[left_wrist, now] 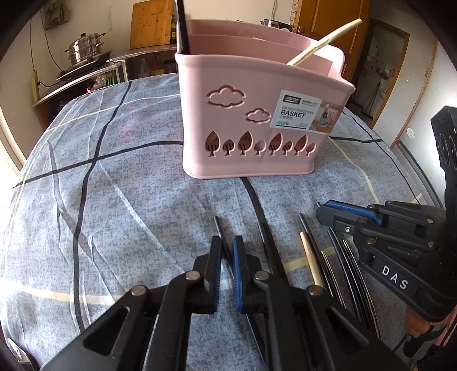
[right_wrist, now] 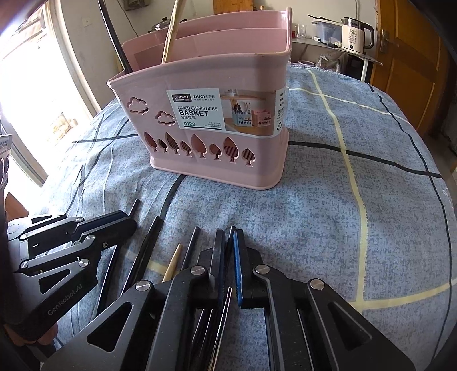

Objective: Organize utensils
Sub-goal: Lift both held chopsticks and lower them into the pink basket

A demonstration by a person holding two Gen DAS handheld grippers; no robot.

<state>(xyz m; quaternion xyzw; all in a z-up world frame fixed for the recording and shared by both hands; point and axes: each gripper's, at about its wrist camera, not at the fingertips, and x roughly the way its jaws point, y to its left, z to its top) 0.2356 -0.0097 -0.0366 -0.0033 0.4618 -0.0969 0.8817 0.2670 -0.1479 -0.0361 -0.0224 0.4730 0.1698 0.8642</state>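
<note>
With my left gripper (left_wrist: 227, 265) clenched on one black chopstick (left_wrist: 220, 228) and my right gripper (right_wrist: 228, 256) on another (right_wrist: 230, 231) at lower centre, either could pivot out before the pink basket (left_wrist: 257, 114); only my right view shows the kettle (right_wrist: 355, 35).

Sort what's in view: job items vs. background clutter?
Job:
- pink chopsticks basket, one black and one pale wooden stick already in it
- black chopsticks and a wooden chopstick lying on the cloth
- left gripper and right gripper, each shut on a black chopstick

Lying about:
- steamer pot
- kettle
- cutting board
</note>
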